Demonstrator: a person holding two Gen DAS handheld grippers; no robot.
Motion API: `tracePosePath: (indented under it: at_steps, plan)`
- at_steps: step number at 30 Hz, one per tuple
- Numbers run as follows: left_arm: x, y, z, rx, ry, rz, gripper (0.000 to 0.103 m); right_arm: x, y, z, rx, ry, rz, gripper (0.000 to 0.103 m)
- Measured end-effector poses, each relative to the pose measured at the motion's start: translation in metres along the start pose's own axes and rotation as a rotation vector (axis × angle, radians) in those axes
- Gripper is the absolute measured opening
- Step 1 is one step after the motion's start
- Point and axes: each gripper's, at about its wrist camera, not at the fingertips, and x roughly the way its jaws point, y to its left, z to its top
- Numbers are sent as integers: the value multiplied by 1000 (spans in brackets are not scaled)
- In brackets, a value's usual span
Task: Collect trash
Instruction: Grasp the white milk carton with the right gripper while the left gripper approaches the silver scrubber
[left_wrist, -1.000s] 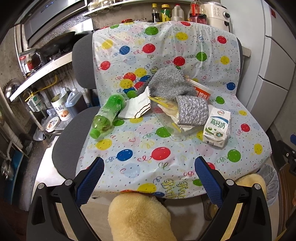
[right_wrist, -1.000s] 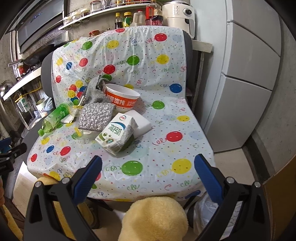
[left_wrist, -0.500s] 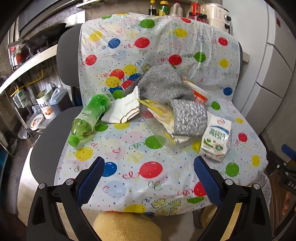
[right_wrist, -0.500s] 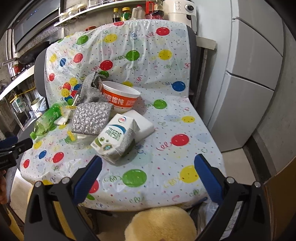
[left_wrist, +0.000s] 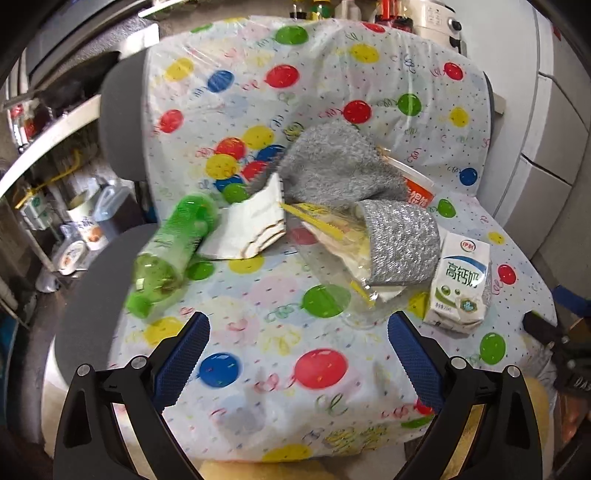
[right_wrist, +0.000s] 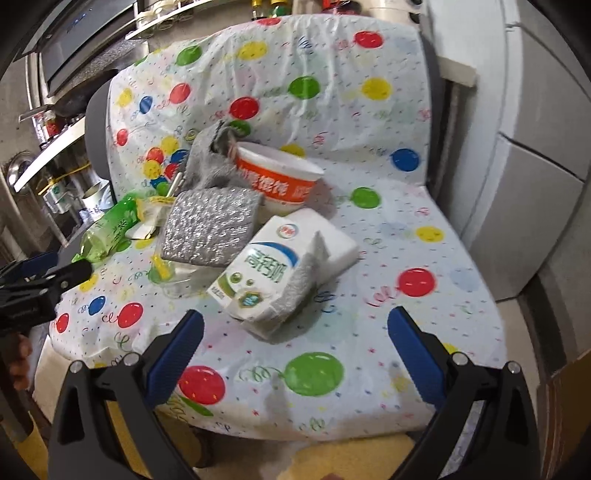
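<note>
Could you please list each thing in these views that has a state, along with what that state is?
Green plastic bottle: on its side, cap on.
White milk carton: lying down, crumpled.
Orange-and-white paper bowl: upright, tilted, grey fuzzy cloth draped over its rim.
Silver glittery pouch: flat atop the pile.
Left gripper: open, empty.
Right gripper: open, empty.

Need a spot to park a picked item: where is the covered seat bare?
Bare: the front strip before the milk carton, and the right side beyond the white block. Crowded: centre-left, from the green bottle to the orange bowl.
</note>
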Motion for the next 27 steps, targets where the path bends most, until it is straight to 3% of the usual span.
tracePosePath:
  at_steps: [3,5,10,16,21,23,26,27]
  plan:
    - [19,-10,6,18,30,-80,95,22,-5,3,55,50,26,97]
    - [25,-15,8,22,35,-72,95,34,-12,5,116,68,71,83]
    - [32,-18,15,1,51,-119,95,58,-26,9,217,101,178,64]
    - [39,-24,16,36,47,-100,94,84,-36,11,315,135,278,64]
    - [44,-31,18,59,55,-90,91,106,-49,10,443,178,367,54]
    - [43,-31,19,50,58,-87,91,103,-53,10,469,164,392,35]
    - [38,-32,24,49,43,-99,88,91,-54,12,464,131,414,23]
    - [37,-34,25,56,43,-98,76,86,-55,14,461,118,430,22]
